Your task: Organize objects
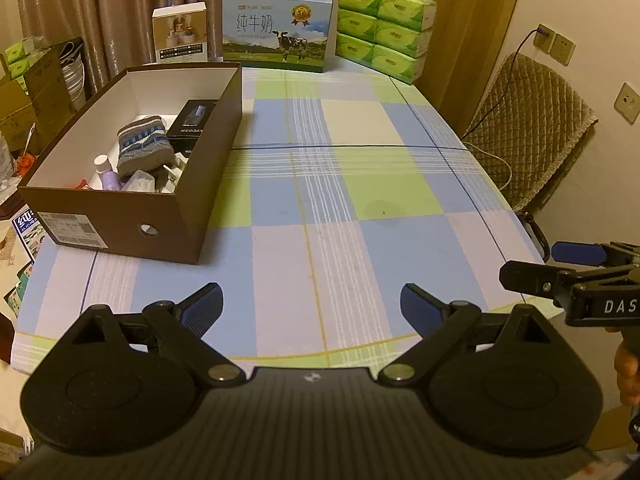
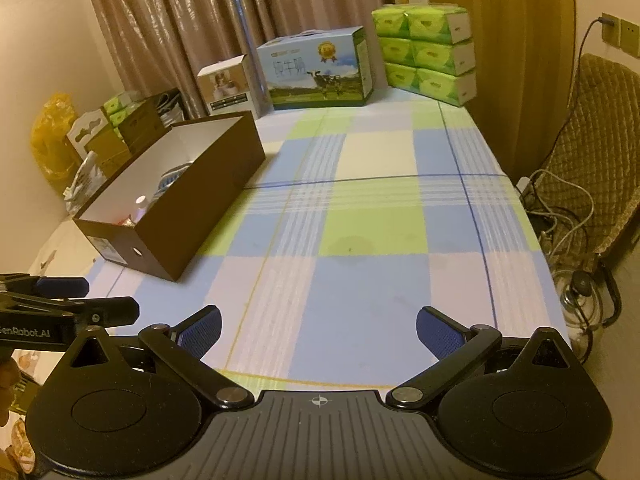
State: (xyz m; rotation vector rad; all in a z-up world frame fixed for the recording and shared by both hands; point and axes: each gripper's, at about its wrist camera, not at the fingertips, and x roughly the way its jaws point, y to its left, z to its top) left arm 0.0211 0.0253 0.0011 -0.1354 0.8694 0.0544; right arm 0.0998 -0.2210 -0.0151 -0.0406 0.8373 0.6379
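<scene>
An open brown shoebox (image 1: 120,216) stands at the table's left, also seen in the right wrist view (image 2: 208,200). Inside lie a grey-blue knitted sock (image 1: 142,146), a black box (image 1: 192,120), a small purple bottle (image 1: 109,174) and other small items. My left gripper (image 1: 312,304) is open and empty above the table's near edge. My right gripper (image 2: 318,330) is open and empty, also over the near edge; it shows at the right of the left wrist view (image 1: 560,268). The left gripper shows at the left of the right wrist view (image 2: 80,296).
A checked tablecloth (image 1: 360,200) covers the table. At the far edge stand a milk carton box (image 1: 278,30), a small white box (image 1: 180,34) and stacked green tissue packs (image 1: 384,28). A padded chair (image 1: 532,120) and cables sit to the right. Cardboard boxes sit left.
</scene>
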